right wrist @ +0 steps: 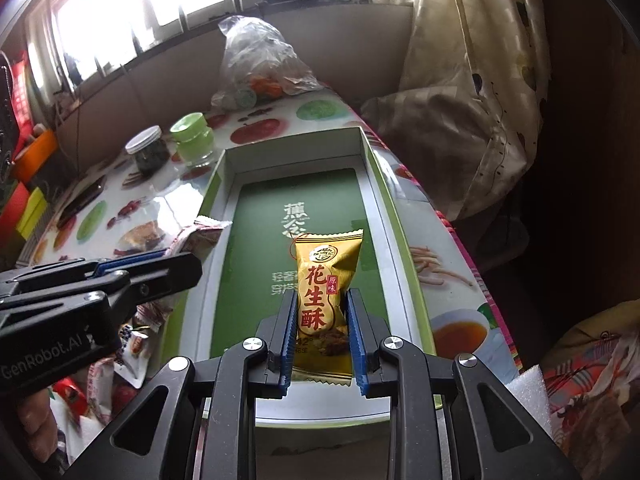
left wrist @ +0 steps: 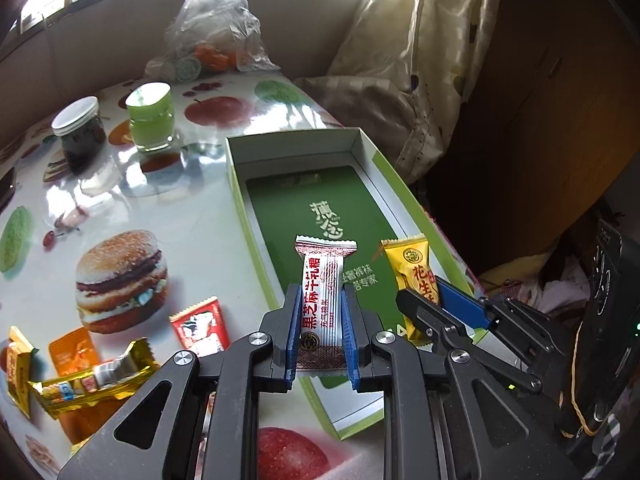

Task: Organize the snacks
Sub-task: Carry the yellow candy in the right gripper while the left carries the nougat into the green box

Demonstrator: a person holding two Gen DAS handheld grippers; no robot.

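Note:
My left gripper is shut on a white and red candy bar, held over the near left part of an open box with a green bottom. To its right, my right gripper holds a yellow peanut candy over the same box. In the right wrist view my right gripper is shut on that yellow peanut candy above the green box. The left gripper reaches in from the left, its white candy partly hidden behind the fingers.
Loose snack packets lie at the near left: a gold bar, an orange packet and a red one. A dark jar, a green-lidded jar and a clear plastic bag stand farther back. Bedding lies beyond the table's right edge.

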